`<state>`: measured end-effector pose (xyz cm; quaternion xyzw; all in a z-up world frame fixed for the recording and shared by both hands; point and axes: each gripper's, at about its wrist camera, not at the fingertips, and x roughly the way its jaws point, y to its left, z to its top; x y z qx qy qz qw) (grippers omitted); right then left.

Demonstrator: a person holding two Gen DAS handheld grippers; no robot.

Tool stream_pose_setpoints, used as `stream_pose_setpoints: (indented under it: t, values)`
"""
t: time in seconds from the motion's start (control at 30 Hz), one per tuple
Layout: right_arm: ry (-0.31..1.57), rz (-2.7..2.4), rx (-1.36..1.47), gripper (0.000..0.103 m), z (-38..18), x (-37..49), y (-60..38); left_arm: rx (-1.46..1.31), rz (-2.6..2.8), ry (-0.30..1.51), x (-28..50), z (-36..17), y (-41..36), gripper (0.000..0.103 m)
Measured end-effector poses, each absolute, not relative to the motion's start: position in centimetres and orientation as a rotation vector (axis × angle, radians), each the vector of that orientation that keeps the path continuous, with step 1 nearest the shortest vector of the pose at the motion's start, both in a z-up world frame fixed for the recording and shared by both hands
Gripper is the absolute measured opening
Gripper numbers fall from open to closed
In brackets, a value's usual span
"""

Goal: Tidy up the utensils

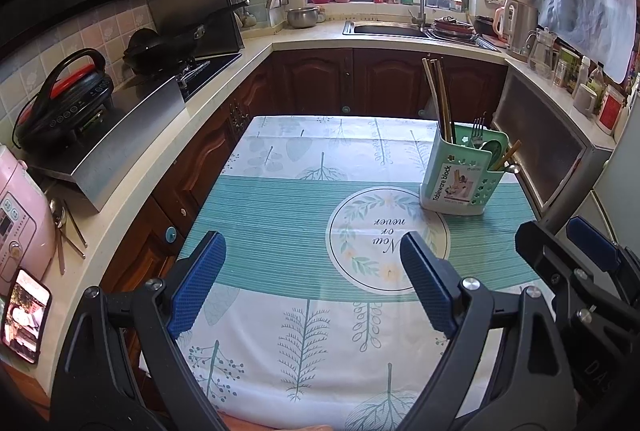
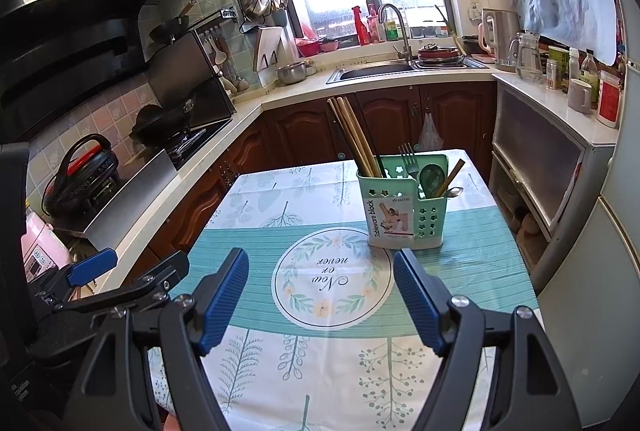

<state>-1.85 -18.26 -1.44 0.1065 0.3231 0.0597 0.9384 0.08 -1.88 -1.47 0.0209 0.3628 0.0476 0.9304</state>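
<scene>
A green utensil holder [image 1: 464, 171] [image 2: 400, 207] stands upright on the far right of the table [image 1: 280, 215] [image 2: 256, 243]. It carries chopsticks [image 1: 438, 99] [image 2: 354, 139], a fork [image 1: 478, 129] [image 2: 408, 157], a green spoon [image 2: 430, 177] and other cutlery. My left gripper [image 1: 312, 251] hovers open over the near part of the table, nothing between its blue pads. My right gripper [image 2: 320, 269] is open too, short of the holder, and empty. Each gripper shows at the edge of the other's view: the right gripper [image 1: 560, 239], the left gripper [image 2: 132, 265].
A counter [image 1: 132, 175] runs along the left with a stove, pans, a pink cooker [image 1: 20, 215], loose spoons [image 1: 60, 227] and a phone [image 1: 24, 315]. A sink [image 1: 392, 29] lies under the window. A cabinet [image 2: 540, 167] and a fridge [image 2: 600, 271] stand to the right.
</scene>
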Motion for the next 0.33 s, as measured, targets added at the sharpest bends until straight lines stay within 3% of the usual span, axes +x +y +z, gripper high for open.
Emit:
stream_pose_setpoints:
  t: [0.33]
  values:
    - [0.664,0.121,0.220,0.075,-1.76,-1.76,-18.18,0.043,0.095,0.752,0.20,-1.94,-1.74,0.088]
